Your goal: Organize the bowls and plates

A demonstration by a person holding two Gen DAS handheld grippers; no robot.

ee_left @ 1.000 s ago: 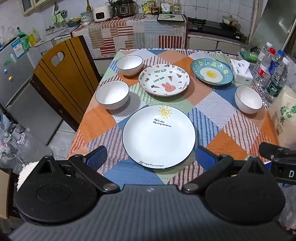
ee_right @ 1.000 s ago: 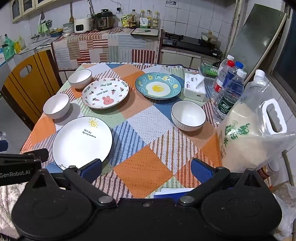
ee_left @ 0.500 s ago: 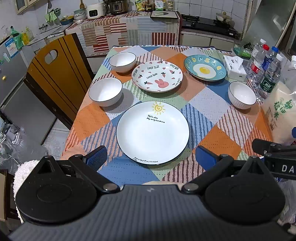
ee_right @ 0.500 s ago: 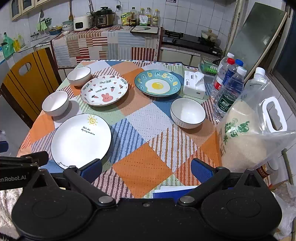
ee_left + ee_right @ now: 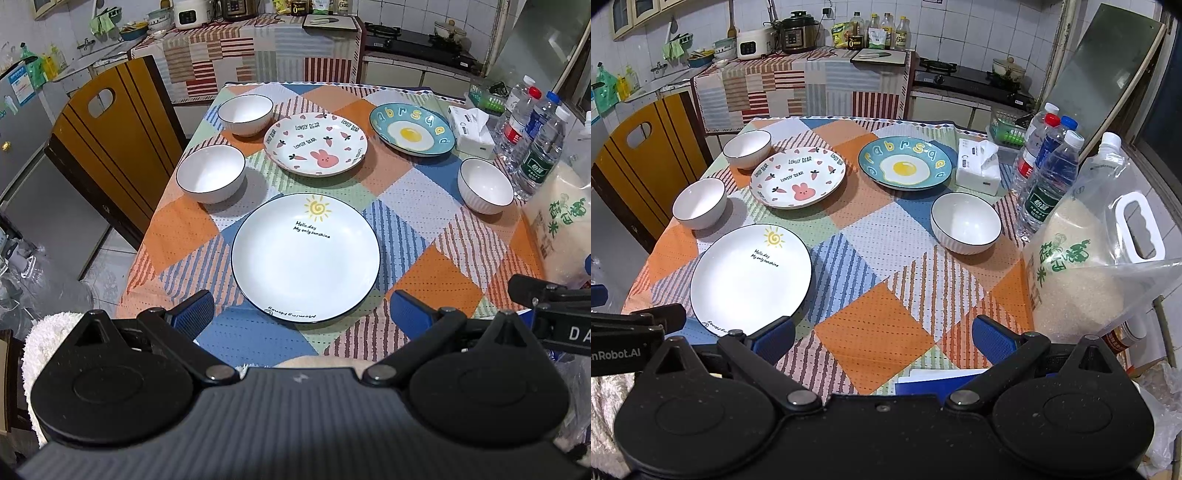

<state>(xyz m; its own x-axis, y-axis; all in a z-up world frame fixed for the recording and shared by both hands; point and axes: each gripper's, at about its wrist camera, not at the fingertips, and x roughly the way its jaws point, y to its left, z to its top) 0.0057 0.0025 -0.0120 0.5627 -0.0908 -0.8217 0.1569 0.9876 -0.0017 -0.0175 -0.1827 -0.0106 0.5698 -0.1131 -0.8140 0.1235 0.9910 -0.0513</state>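
Note:
On the patchwork tablecloth lie a white sun plate, a rabbit plate and a teal egg plate. Two white bowls stand at the left, one near and one far. A third bowl stands at the right. My left gripper hovers open at the table's near edge, just short of the sun plate. My right gripper is open over the near right part of the table, holding nothing.
Several water bottles, a tissue box and a big rice bag crowd the table's right side. A wooden chair stands against the left edge. A kitchen counter runs behind the table.
Both grippers have drawn back and up a little, so the table looks slightly farther away. No dish has moved and both grippers stay open.

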